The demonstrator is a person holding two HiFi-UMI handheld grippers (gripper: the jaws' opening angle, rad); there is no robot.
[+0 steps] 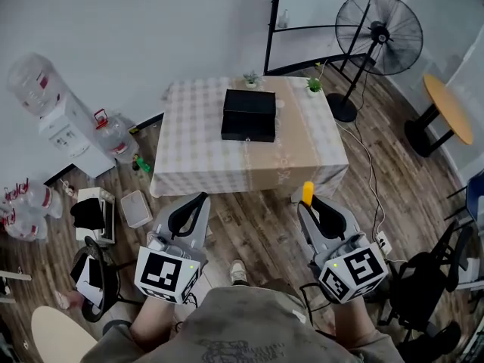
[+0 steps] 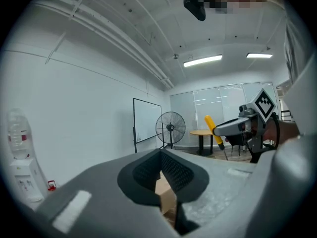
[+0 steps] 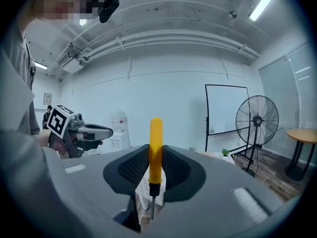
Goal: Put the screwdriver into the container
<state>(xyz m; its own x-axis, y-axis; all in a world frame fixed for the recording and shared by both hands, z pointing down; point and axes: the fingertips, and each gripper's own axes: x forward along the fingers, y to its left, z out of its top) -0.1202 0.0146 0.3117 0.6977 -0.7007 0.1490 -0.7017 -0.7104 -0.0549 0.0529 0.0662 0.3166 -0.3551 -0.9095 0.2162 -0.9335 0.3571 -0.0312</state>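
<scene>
A black box-shaped container (image 1: 248, 116) sits closed on the checked-cloth table (image 1: 189, 150), well ahead of both grippers. My right gripper (image 1: 310, 203) is shut on a screwdriver (image 1: 307, 193) with a yellow handle. In the right gripper view the screwdriver (image 3: 155, 148) stands upright between the jaws, handle up and shaft down. My left gripper (image 1: 198, 203) is held level with it, jaws shut with nothing between them. Seen from the left gripper view, the right gripper (image 2: 237, 127) carries the screwdriver (image 2: 214, 130) at the right. Both grippers hover above the wooden floor, short of the table's near edge.
Two small potted plants (image 1: 314, 87) (image 1: 251, 79) stand at the table's far edge. A standing fan (image 1: 378, 32) and a round wooden table (image 1: 446, 108) are at the right. A water dispenser (image 1: 64, 127) and water bottles (image 1: 113, 134) are at the left. A black chair (image 1: 423, 286) stands near my right.
</scene>
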